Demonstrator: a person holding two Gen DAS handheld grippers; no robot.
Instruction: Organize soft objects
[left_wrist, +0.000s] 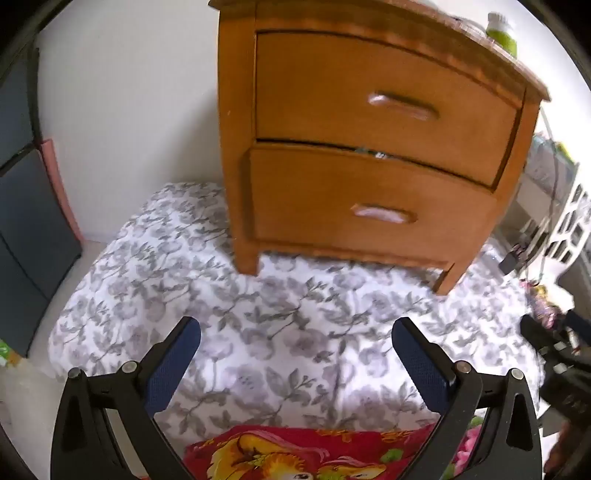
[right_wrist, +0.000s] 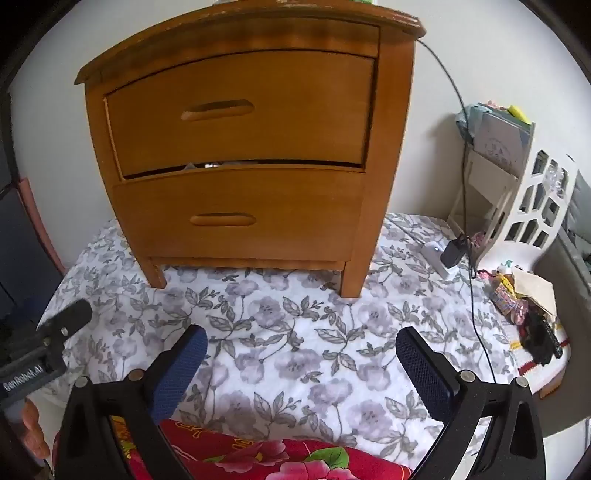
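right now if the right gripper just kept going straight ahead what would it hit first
Probably the floral bedspread: the open right gripper points forward and down over it. If it cleared the fabric, the wooden nightstand comes next. Depth is hard to judge through the fisheye.

Your left gripper (left_wrist: 295, 332) has matte black plastic arms that widen toward the camera, each with a triangular cut-out and two round silver screw heads near the joints. Its fingers (left_wrist: 177, 354) carry dark blue pads with a fine dotted texture. Your right gripper (right_wrist: 301, 339) is built the same: black arms, silver screws, blue textured pads (right_wrist: 424, 365). The left unit's body shows white "GenRobot.AI" lettering in the right wrist view.
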